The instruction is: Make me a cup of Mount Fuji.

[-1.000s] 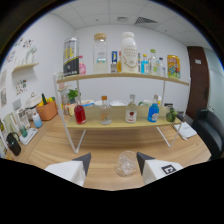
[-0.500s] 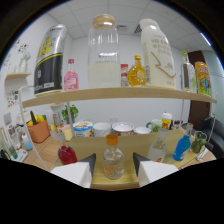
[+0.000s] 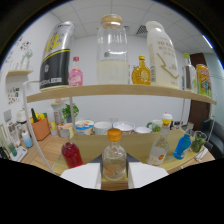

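The orange-capped bottle [image 3: 113,159] sits dead centre between the gripper [image 3: 114,176] fingers, standing upright on the wooden counter [image 3: 90,145], long axis vertical, cap pointing straight up at the shelf [image 3: 120,91] overhead. The two pale fingers [image 3: 82,176] flank its lower body closely, but whether both pads actually press the glass cannot be told from here, so grasp or near-grasp stays an open question. It looks like the gripper lines up low on the body, probably because the widest part gives the steadiest hold and keeps the neck free for pouring. Beside it stands a red bottle [image 3: 72,154] on one side and a clear bottle [image 3: 159,152] with a blue bottle [image 3: 182,146] on the other, ingredients seemingly ranged along the counter within reach. Up on the shelf, a big glass jar [image 3: 112,51] and a white carton-shaped jug [image 3: 162,55] stand apart.
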Available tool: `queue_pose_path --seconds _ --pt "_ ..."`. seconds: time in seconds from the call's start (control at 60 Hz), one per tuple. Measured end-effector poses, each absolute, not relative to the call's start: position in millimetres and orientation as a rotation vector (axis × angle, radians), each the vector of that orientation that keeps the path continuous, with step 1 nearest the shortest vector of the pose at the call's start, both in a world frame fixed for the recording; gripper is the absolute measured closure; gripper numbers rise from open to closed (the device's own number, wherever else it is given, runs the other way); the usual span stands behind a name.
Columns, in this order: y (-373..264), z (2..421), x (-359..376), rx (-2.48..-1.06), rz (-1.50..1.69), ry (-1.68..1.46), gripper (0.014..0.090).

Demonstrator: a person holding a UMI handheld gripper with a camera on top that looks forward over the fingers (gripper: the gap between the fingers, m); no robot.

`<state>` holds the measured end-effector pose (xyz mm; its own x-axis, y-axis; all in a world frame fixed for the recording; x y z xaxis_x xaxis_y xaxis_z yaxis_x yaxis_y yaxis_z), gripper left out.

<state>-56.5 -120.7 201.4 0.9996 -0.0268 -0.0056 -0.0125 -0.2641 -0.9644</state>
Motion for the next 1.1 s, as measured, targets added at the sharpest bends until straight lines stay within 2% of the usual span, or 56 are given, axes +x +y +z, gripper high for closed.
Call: queue_pose_path --seconds 0.133,0.217,0.433,0.6,0.817,1.1 --pt "-148 211 -68 -1.822 0.017 0.020 0.0694" --pt "-169 203 -72 -1.834 0.031 0.027 0.0695" --pt "-211 150 -65 -1.922 0.072 0.120 0.0695" --pt "-220 120 -53 -1.956 0.279 0.381 0.0697" --pt "-215 107 -54 -1.861 0.689 0.818 0.0697" --pt "-204 117 -65 -1.583 1.191 1.215 0.0698"
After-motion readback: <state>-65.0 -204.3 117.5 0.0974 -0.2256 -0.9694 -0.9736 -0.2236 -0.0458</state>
